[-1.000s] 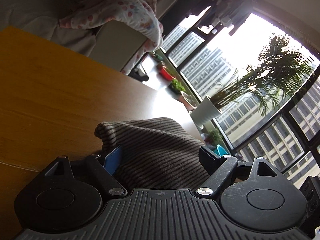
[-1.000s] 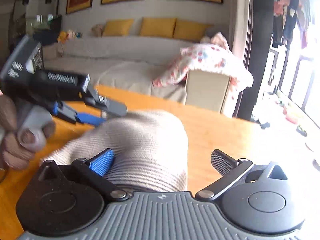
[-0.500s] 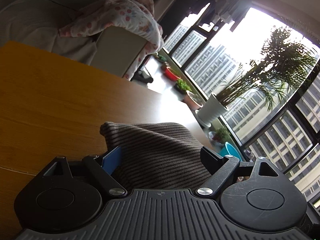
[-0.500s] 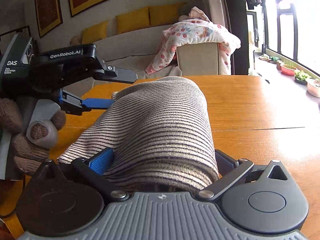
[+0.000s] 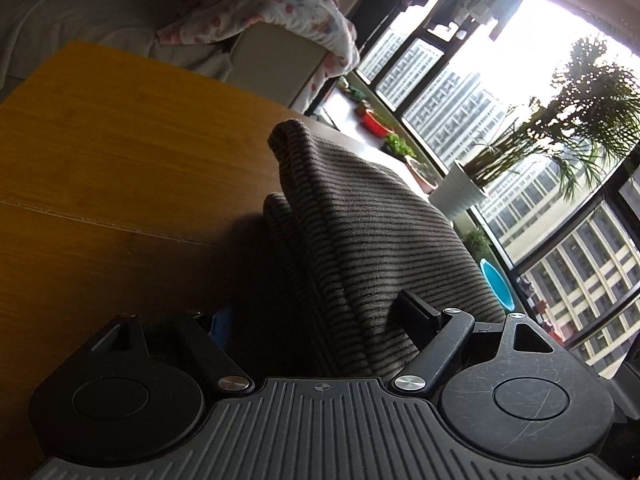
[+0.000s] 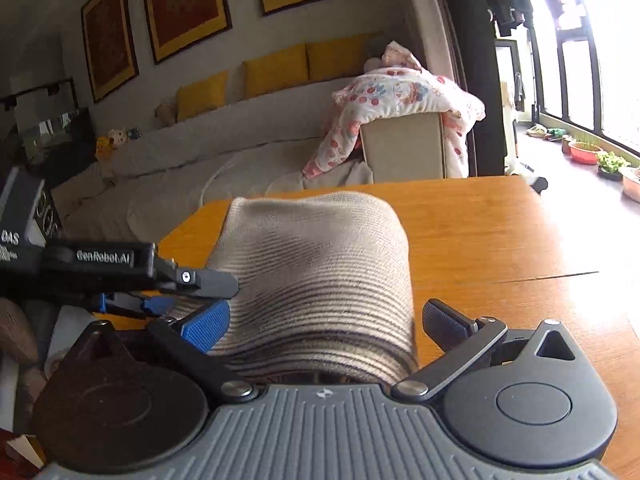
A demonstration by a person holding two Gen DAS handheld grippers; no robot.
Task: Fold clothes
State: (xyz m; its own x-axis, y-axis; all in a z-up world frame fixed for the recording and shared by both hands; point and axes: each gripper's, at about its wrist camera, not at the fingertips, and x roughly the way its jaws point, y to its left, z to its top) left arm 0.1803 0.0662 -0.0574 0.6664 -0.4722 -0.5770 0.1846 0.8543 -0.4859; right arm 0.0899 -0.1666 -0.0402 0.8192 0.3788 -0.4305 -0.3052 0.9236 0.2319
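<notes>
A brown-and-beige striped knit garment (image 5: 360,232) lies bunched on the wooden table (image 5: 120,152), one folded edge standing up. My left gripper (image 5: 316,312) straddles it and its jaws are closing. The black finger (image 5: 416,312) rests against the cloth, and the blue pad (image 5: 222,320) sits in shadow beside it. In the right wrist view the garment (image 6: 320,256) humps up between the fingers of my right gripper (image 6: 326,320). The blue pad (image 6: 206,328) touches it and the black pad (image 6: 448,320) stands just clear. The left gripper (image 6: 200,294) reaches the garment's left edge.
Behind the table (image 6: 500,232) are a sofa (image 6: 240,144) with yellow cushions and a floral blanket (image 6: 400,100) over its arm. A window (image 5: 460,104) with potted plants (image 5: 464,192) lies to the right. A gloved hand (image 6: 16,336) holds the left gripper.
In the left wrist view the garment's folded edge stands higher and nearer than before. In the right wrist view the cloth no longer fills the jaws and the left gripper sits lower.
</notes>
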